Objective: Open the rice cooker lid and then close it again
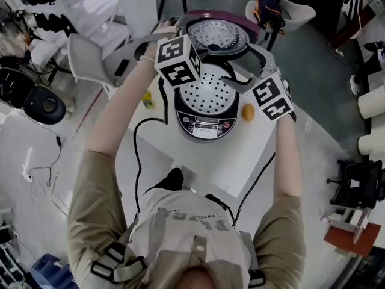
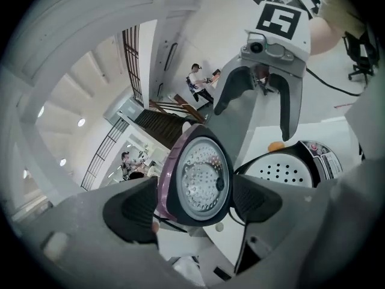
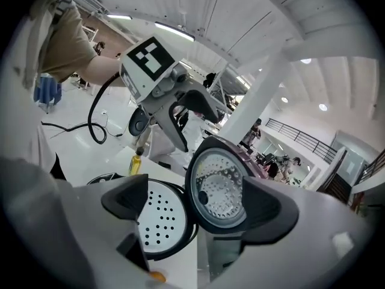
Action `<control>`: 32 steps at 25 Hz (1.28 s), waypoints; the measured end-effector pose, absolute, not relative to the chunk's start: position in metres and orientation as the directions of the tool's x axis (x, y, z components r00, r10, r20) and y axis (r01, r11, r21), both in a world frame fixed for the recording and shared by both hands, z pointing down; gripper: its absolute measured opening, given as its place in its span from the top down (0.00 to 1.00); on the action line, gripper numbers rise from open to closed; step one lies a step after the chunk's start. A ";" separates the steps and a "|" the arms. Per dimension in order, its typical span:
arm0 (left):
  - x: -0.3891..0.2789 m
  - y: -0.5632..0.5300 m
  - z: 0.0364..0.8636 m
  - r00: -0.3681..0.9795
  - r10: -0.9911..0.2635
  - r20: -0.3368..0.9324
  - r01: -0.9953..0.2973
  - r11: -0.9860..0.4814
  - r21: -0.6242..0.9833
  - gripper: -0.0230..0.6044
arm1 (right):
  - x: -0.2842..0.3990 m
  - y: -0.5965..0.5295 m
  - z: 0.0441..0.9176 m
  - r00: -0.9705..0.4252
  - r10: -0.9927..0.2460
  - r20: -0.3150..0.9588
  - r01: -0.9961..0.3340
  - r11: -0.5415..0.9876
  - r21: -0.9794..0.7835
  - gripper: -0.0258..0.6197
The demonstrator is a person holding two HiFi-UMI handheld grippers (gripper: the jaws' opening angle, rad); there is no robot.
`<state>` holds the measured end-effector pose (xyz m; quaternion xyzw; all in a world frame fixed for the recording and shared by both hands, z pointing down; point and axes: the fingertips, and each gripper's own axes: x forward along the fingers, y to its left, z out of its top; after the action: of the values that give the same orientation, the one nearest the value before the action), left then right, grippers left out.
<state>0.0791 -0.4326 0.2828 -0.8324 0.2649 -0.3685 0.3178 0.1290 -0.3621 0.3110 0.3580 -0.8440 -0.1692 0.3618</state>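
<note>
The rice cooker (image 1: 206, 104) sits mid-frame on the white surface (image 1: 210, 161), its lid (image 1: 218, 36) upright at the top, inner face toward the person, just beyond the spread, empty left tool (image 2: 195, 200) and right tool (image 3: 195, 203).

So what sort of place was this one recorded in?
Probably a big open lab or office hall, not a home kitchen: the rice cooker sits on a plain white table, a black office chair stands nearby, and a staircase with railings rises in the background.
</note>
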 end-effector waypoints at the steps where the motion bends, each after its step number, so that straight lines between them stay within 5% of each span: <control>1: 0.081 -0.438 0.284 0.584 -0.677 0.448 -0.194 -0.652 -0.733 0.32 | 0.129 -0.368 0.311 -0.482 -0.720 0.499 -0.477 0.693 0.541 0.22; 32: 0.102 -0.520 0.318 0.579 -0.550 0.602 -0.012 -0.744 -0.668 0.32 | 0.162 -0.481 0.320 -0.300 -0.664 0.685 -0.297 0.747 0.595 0.22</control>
<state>0.1017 -0.5196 0.3180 -0.8306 0.1691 -0.4266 0.3154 0.1622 -0.4814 0.3202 0.3058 -0.7855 -0.1814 0.5065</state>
